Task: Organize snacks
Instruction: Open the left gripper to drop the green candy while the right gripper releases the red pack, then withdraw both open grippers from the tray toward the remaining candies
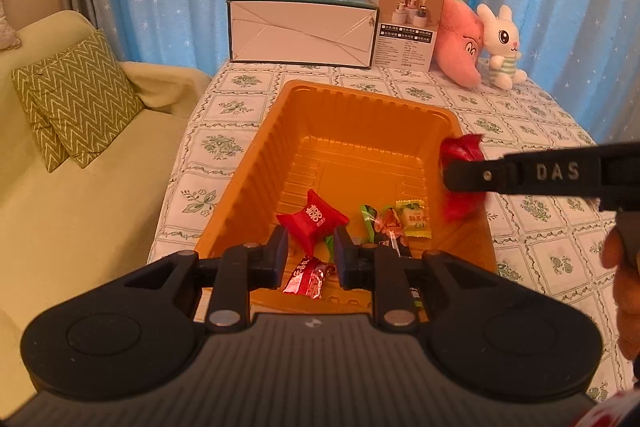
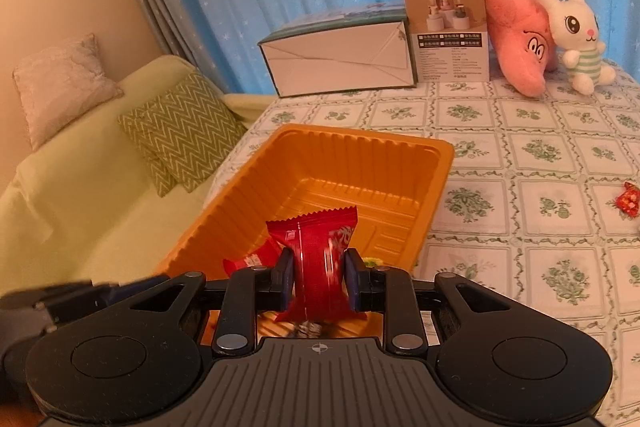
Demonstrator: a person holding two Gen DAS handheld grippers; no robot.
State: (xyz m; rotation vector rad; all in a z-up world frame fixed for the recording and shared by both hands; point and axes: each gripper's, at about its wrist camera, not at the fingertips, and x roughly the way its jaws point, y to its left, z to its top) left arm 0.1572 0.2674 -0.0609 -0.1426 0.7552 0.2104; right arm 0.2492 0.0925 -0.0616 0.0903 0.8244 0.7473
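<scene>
While the right gripper point(image 2: 317, 281) is clamping a red foil-wrapped candy point(image 2: 316, 263) between its pads, that piece is hanging over the near right part of the orange plastic tray point(image 2: 360, 163), above its rim rather than inside it.

Step in hand, as judged: carrying one more sweet to the tray. Next move is calling for a short advance over the tray floor, then a release low enough that the wrapper is not bouncing out.

Left gripper point(image 1: 308, 259): jaws standing apart, holding nothing, hovering over the tray's near end.

Already lying in the tray:
- red square-printed candy point(image 1: 314, 221)
- red-and-silver wrapped candy point(image 1: 308, 277)
- yellow-green wrapped candy point(image 1: 414, 219)
- green twist-wrapped sweets point(image 1: 374, 223) with an orange bow, partly hidden by the left gripper

Still waiting on the floral tablecloth point(image 2: 540, 187): one small red wrapped candy point(image 2: 629, 205), well apart from the tray at the right edge.

Surroundings at the far table edge:
- white long carton point(image 2: 340, 63)
- humidifier box point(image 2: 448, 31)
- pink plush point(image 2: 520, 39)
- white rabbit plush point(image 2: 576, 31)

All are standing clear of the drop. Possible obstruction: the left gripper is occupying the near end of the tray, so the release is better placed toward the open middle.
</scene>
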